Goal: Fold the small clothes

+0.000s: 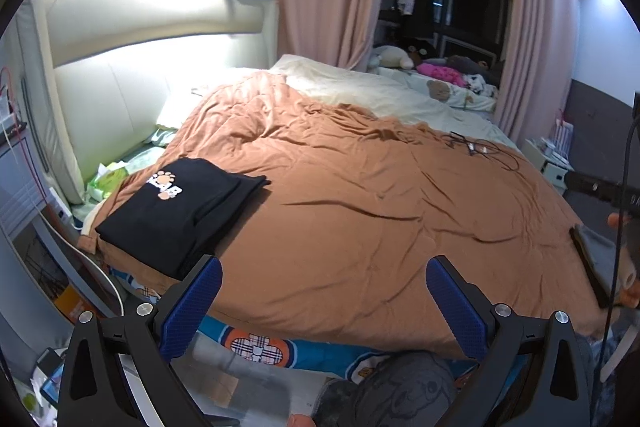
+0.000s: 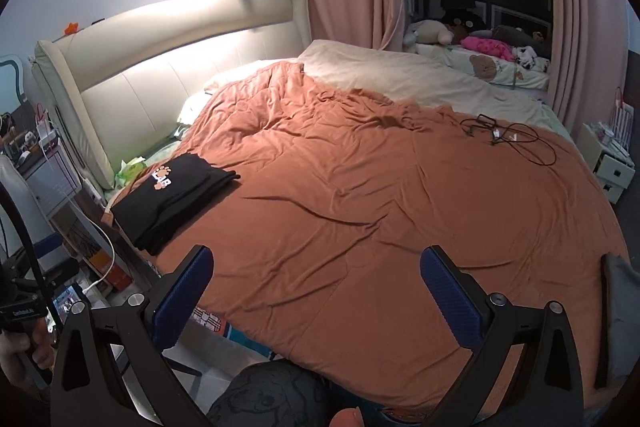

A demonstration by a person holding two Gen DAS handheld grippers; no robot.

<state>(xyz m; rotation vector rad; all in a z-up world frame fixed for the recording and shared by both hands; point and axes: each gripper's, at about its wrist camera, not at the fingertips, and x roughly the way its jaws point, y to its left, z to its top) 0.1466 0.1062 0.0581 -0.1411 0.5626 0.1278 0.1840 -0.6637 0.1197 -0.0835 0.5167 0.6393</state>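
You are holding the left gripper [image 1: 324,291] above the near edge of the bed, its blue-padded fingers [image 1: 192,307] spread wide apart with nothing between them. Your right gripper [image 2: 316,287] is hanging in much the same pose, jaws fully parted and gripping nothing. The folded black garment [image 1: 180,215] is lying on the rust-orange duvet [image 1: 360,207], near the bed's left side and toward the cream headboard [image 1: 120,99], well apart from both tools. It is sitting as a flat, stacked rectangle whose long axis is running diagonally, from the near-left corner of the bed up toward the middle of the duvet; its paw-print logo [image 1: 165,183] is facing up at the end nearer the headboard. In the right wrist view the same garment [image 2: 172,199] is showing to the left of the gripper. A tangle of black cable [image 2: 504,139] is resting on the far right of the duvet, and a grey cloth [image 2: 620,311] is lying at the bed's right edge.
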